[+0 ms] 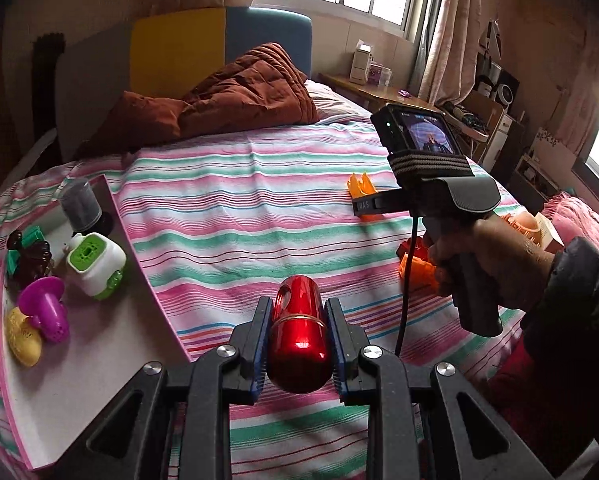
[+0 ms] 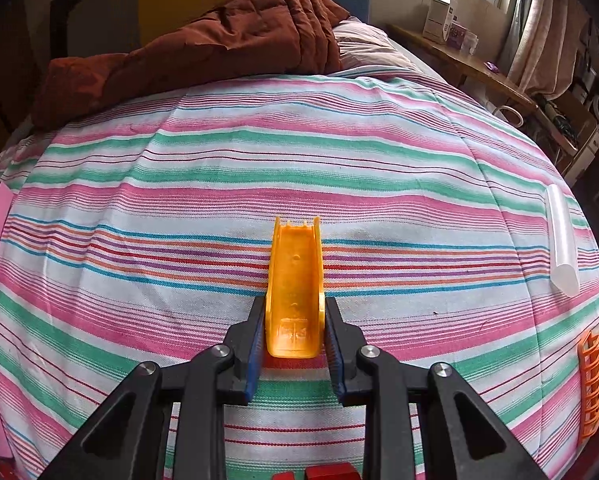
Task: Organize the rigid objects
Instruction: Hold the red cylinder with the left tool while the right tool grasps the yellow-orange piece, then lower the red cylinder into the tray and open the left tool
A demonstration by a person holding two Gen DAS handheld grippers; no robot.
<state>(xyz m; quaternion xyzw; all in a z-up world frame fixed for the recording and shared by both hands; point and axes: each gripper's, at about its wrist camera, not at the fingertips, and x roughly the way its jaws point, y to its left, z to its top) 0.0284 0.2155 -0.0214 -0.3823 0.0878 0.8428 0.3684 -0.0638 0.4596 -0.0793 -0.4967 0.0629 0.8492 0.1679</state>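
My left gripper (image 1: pixel 298 307) is shut on a shiny red capsule-shaped object (image 1: pixel 297 336) with a loop at its far end, held above the striped bedsheet (image 1: pixel 239 200). To its left lies a white tray (image 1: pixel 99 368) with a purple mushroom-shaped toy (image 1: pixel 45 306), a yellow perforated piece (image 1: pixel 21 336), a white and green toy (image 1: pixel 95 264), a dark brown figure (image 1: pixel 31 260) and a grey cylinder (image 1: pixel 81 204). My right gripper (image 2: pixel 295 304) is shut on an orange slide-shaped plastic piece (image 2: pixel 295 288); it shows in the left wrist view (image 1: pixel 363 190) too.
A brown quilt (image 1: pixel 227 92) lies at the head of the bed. An orange basket (image 2: pixel 591 384) and a translucent tube (image 2: pixel 561 240) lie at the right. An orange block (image 1: pixel 415 264) sits behind the right hand. A wooden desk (image 1: pixel 379 88) stands beyond the bed.
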